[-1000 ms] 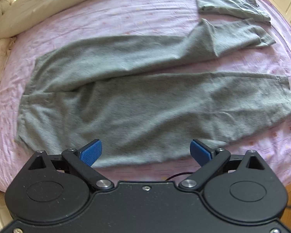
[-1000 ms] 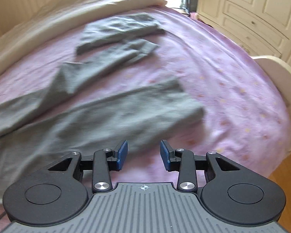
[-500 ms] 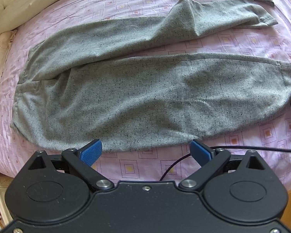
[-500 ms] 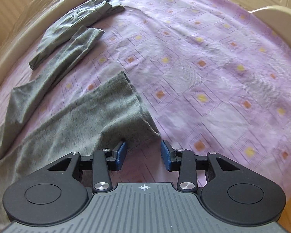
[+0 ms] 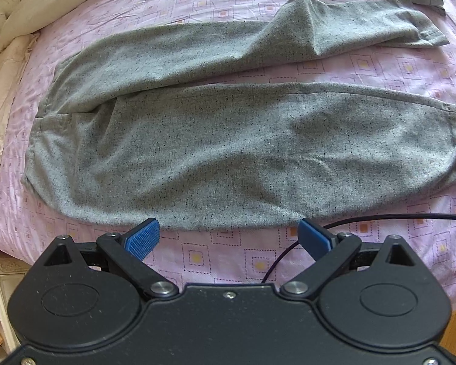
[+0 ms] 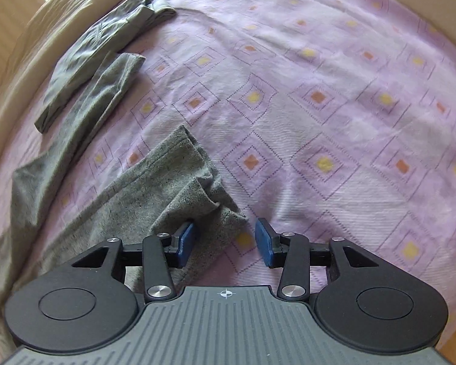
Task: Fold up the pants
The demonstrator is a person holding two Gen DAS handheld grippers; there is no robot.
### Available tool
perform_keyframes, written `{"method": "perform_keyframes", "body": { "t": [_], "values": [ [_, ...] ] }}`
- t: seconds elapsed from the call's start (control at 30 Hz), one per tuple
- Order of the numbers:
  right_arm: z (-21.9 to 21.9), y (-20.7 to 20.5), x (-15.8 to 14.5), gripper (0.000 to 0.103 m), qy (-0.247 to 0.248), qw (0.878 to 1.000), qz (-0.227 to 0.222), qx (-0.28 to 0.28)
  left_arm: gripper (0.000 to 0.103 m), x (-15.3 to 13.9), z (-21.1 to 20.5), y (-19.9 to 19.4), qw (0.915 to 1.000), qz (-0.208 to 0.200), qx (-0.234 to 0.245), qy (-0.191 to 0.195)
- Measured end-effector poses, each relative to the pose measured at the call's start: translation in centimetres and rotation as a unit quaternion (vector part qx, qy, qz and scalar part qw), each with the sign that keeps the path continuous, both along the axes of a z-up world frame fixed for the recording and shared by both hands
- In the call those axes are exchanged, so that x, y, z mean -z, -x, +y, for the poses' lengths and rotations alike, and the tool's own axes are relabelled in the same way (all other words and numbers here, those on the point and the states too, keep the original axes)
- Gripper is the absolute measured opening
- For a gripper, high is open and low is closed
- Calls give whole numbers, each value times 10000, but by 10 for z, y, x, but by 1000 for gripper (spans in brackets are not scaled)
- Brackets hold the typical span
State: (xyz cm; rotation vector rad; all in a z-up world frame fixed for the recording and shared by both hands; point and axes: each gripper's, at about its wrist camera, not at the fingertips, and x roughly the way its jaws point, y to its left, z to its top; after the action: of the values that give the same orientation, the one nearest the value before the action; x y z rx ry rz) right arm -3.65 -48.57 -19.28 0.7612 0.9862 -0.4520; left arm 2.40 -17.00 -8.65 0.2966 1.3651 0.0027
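Grey sweatpants [image 5: 228, 152] flat on bed | left gripper [image 5: 228, 237] wide open, empty | right gripper [image 6: 225, 240] open astride near-leg cuff [image 6: 209, 197] | step: seizing hem; next: close, carry across.

You won't find any readable text, label, brand or number in either wrist view. The one sign is a small white crosshair mark [image 6: 226, 293] printed on the ribbed grey housing [image 6: 228, 325] of your right-hand tool, centred just behind its fingers.
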Motion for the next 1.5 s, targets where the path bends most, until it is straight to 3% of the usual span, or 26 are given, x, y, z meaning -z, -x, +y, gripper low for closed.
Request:
{"method": "perform_keyframes", "body": {
  "t": [0.03, 0.07, 0.13, 0.27, 0.43, 0.57, 0.63, 0.7, 0.73, 0.77, 0.83, 0.93, 1.13, 1.2, 1.23, 1.3, 1.4, 1.5],
  "values": [
    [-2, -1, -2, 12, -133, 9999, -60, -67, 97, 1, -1, 0, 10000, 2, 30, -9],
    [-4, 1, -9, 6, -200, 9997, -135, -40, 97, 1, -2, -1, 10000, 8, 64, -19],
    [-3, 13, -33, 6, -107, 9992, -380, -34, 97, 1, -3, -1, 9999, -2, 124, -6],
    [1, 40, -66, 6, 499, 9984, -18, -260, 97, 3, -4, -3, 9997, -6, 221, 136],
    [-1, 54, -34, 6, 433, 9966, 599, -356, 97, 21, -11, -6, 9988, 33, 441, 196],
    [-3, 56, -31, 7, 204, 9946, 935, -391, 97, 41, -14, -9, 9979, 103, 625, 131],
    [-6, 60, -48, 15, 324, 9967, 712, -220, 97, 56, -15, -11, 9974, 256, 673, 96],
    [-8, 59, -66, 16, 798, 9960, 342, -202, 96, 70, -15, -9, 9966, 424, 693, 116],
    [-10, 54, -72, 21, 959, 9949, 130, -278, 96, 77, -14, -9, 9962, 517, 688, 127],
    [-13, 48, -73, 34, 1035, 9940, -13, -366, 96, 84, -13, -9, 9958, 617, 657, 149],
    [-21, 28, -64, 41, 993, 9929, -114, -652, 96, 96, -10, -9, 9945, 846, 556, 266],
    [-31, -1, -39, 41, 780, 9910, 94, -1082, 99, 105, -5, -8, 9943, 926, 358, 395],
    [-31, -22, -8, 41, 592, 9872, 489, -1399, 99, 106, 6, -6, 9944, 875, 233, 544],
    [-21, -24, -11, 15, 664, 9815, 420, -1745, 99, 106, 10, -4, 9946, 839, 236, 572],
    [-14, -26, -15, 5, 1008, 9741, 498, -1959, 98, 104, 10, -3, 9946, 819, 269, 573],
    [-14, -28, -16, 5, 1434, 9661, 581, -2067, 89, 96, 15, 2, 9950, 750, 293, 592],
    [-27, -35, -13, 5, 1098, 9742, 753, -1823, 88, 83, 20, -2, 9957, 607, 201, 672],
    [-22, -38, -33, 8, 1227, 9758, 560, -1720, 88, 65, 37, -11, 9955, 424, -4, 851]
  ]
}}
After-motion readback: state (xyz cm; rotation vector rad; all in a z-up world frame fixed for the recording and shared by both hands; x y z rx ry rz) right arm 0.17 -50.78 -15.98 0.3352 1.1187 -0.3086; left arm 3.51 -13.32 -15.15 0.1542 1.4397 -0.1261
